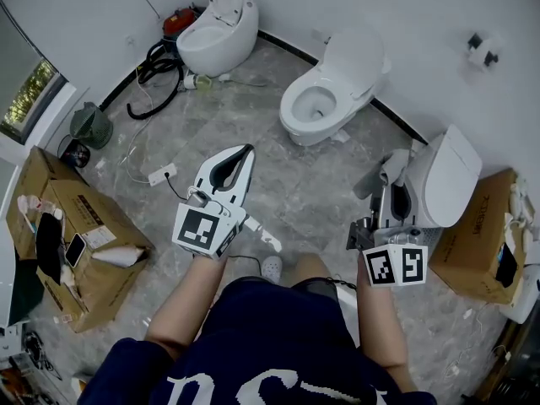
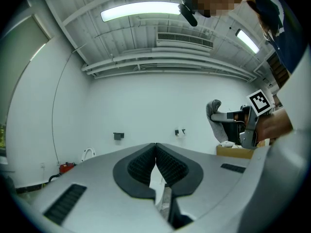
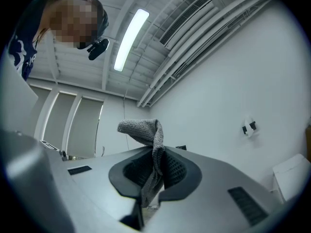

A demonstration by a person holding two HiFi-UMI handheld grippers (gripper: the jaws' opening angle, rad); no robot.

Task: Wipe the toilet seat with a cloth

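A grey cloth (image 3: 146, 130) is pinched between the jaws of my right gripper (image 3: 154, 149), its loose end flopping over the tips. In the head view this gripper (image 1: 391, 191) points up at the right, with the cloth (image 1: 384, 169) beside a white toilet (image 1: 447, 175) whose lid is down. Another white toilet (image 1: 314, 104) stands farther ahead in the middle, lid raised and seat showing. My left gripper (image 1: 245, 152) is held out in the middle, jaws shut with nothing in them (image 2: 155, 145). Both grippers point upward, off the floor.
A third toilet (image 1: 215, 28) stands at the far left by black hoses (image 1: 156, 70). Cardboard boxes sit at the left (image 1: 76, 234) and the right (image 1: 477, 234). A power strip (image 1: 160, 174) and cables lie on the marble floor. A paper holder (image 1: 483, 51) hangs on the wall.
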